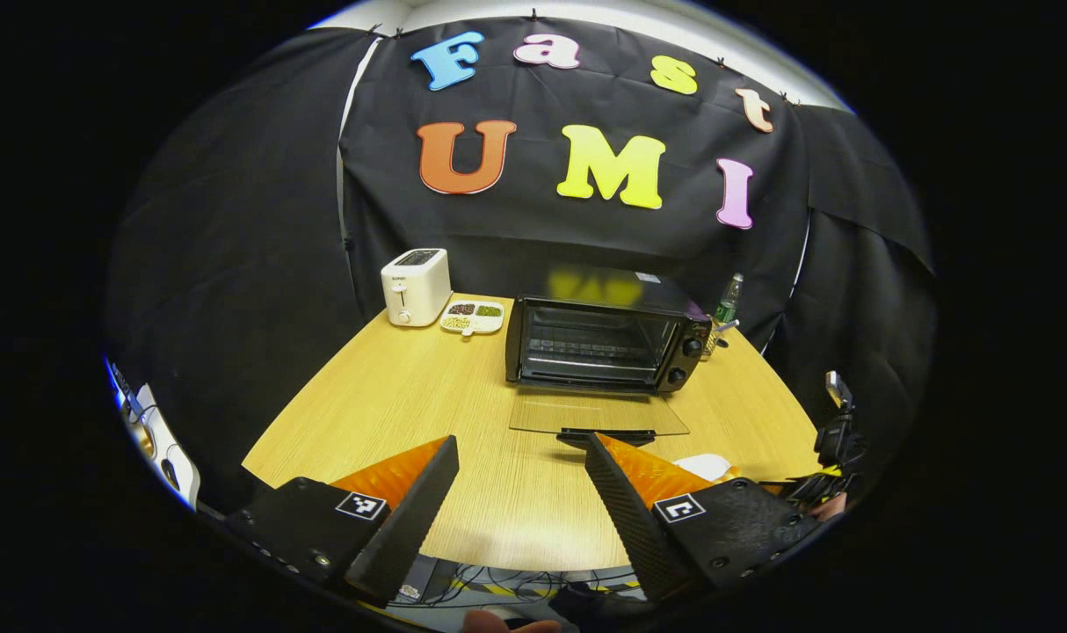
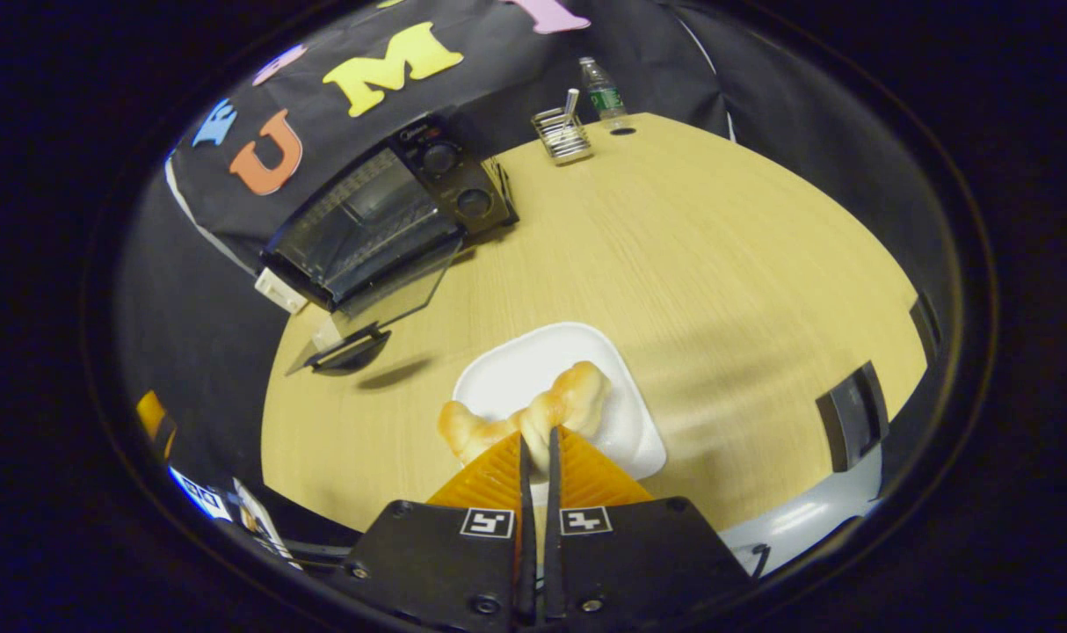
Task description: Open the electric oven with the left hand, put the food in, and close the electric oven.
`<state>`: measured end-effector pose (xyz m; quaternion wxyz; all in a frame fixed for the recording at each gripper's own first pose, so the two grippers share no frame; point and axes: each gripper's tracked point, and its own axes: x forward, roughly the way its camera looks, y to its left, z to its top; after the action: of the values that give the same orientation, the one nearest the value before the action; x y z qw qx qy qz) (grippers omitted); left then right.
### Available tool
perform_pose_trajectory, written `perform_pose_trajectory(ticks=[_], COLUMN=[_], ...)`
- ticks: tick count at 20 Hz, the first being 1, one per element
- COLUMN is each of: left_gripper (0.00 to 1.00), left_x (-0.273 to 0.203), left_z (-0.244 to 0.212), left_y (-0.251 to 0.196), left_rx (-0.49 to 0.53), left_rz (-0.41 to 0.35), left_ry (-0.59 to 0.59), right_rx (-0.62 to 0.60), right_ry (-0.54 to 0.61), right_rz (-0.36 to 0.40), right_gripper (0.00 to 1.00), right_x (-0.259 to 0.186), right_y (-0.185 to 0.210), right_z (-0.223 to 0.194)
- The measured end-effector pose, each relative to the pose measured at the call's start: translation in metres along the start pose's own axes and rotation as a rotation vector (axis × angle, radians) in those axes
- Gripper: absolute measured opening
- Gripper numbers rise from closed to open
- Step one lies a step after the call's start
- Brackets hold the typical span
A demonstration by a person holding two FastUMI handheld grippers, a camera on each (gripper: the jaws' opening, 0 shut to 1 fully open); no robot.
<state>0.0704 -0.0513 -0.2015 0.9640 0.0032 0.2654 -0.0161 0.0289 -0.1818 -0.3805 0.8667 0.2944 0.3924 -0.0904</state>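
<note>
Right gripper (image 2: 538,437) nipping bread (image 2: 533,413) whose middle it hides, left gripper (image 1: 520,453) wide, oven (image 1: 606,341) door down.

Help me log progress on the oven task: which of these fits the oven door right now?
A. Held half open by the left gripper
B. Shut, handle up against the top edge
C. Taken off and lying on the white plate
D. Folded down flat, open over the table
D: in the left gripper view the oven has its glass door folded down over the table, and the left gripper hangs open, short of it.
</note>
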Motion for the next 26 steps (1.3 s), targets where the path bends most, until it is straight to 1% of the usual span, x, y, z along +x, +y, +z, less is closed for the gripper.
perform_pose_trajectory(ticks=[2, 4, 5, 6, 9, 10, 11, 12, 14, 17, 18, 19, 21, 22, 26], left_gripper=[0.95, 0.95, 0.95, 0.95, 0.95, 0.95, 0.95, 0.95, 0.95, 0.95, 0.95, 0.95, 0.95, 0.95, 0.95], left_x=[-0.001, -0.004, -0.005, -0.007, -0.016, -0.019, -0.023, -0.028, -0.037, -0.046, -0.049, -0.052, -0.057, -0.06, -0.068], left_z=[0.0, 0.001, 0.0, 0.0, 0.0, 0.0, -0.001, 0.0, 0.004, 0.007, 0.009, 0.008, 0.004, 0.003, 0.004], left_y=[0.003, 0.005, 0.009, 0.012, 0.024, 0.028, 0.033, 0.038, 0.047, 0.061, 0.065, 0.069, 0.077, 0.079, 0.087], left_rx=[-0.017, -0.03, -0.034, -0.039, -0.057, -0.061, -0.067, -0.071, -0.076, -0.085, -0.094, -0.104, -0.122, -0.128, -0.145], left_rz=[-0.003, -0.003, 0.0, 0.004, 0.023, 0.036, 0.049, 0.063, 0.094, 0.149, 0.169, 0.19, 0.235, 0.257, 0.339], left_ry=[-0.007, -0.016, -0.019, -0.019, -0.023, -0.024, -0.023, -0.026, -0.041, -0.048, -0.049, -0.046, -0.032, -0.026, -0.017], right_rx=[0.046, 0.081, 0.092, 0.097, 0.081, 0.067, 0.052, 0.035, 0.005, 0.006, 0.008, 0.006, -0.004, -0.006, -0.015], right_ry=[-0.029, -0.06, -0.073, -0.086, -0.133, -0.149, -0.162, -0.166, -0.175, -0.169, -0.167, -0.169, -0.175, -0.178, -0.195], right_rz=[0.02, 0.05, 0.067, 0.086, 0.152, 0.176, 0.194, 0.211, 0.223, 0.228, 0.227, 0.226, 0.22, 0.217, 0.203], right_gripper=[0.07, 0.03, 0.06, 0.04, 0.04, 0.07, 0.07, 0.03, 0.04, 0.05, 0.03, 0.06, 0.04, 0.06, 0.06], right_x=[-0.018, -0.035, -0.041, -0.046, -0.052, -0.05, -0.042, -0.031, -0.002, 0.048, 0.064, 0.078, 0.105, 0.117, 0.156], right_y=[0.013, 0.032, 0.043, 0.055, 0.1, 0.117, 0.132, 0.148, 0.17, 0.191, 0.197, 0.201, 0.209, 0.211, 0.219], right_z=[0.008, 0.016, 0.02, 0.025, 0.051, 0.062, 0.074, 0.083, 0.1, 0.119, 0.123, 0.13, 0.142, 0.147, 0.167])
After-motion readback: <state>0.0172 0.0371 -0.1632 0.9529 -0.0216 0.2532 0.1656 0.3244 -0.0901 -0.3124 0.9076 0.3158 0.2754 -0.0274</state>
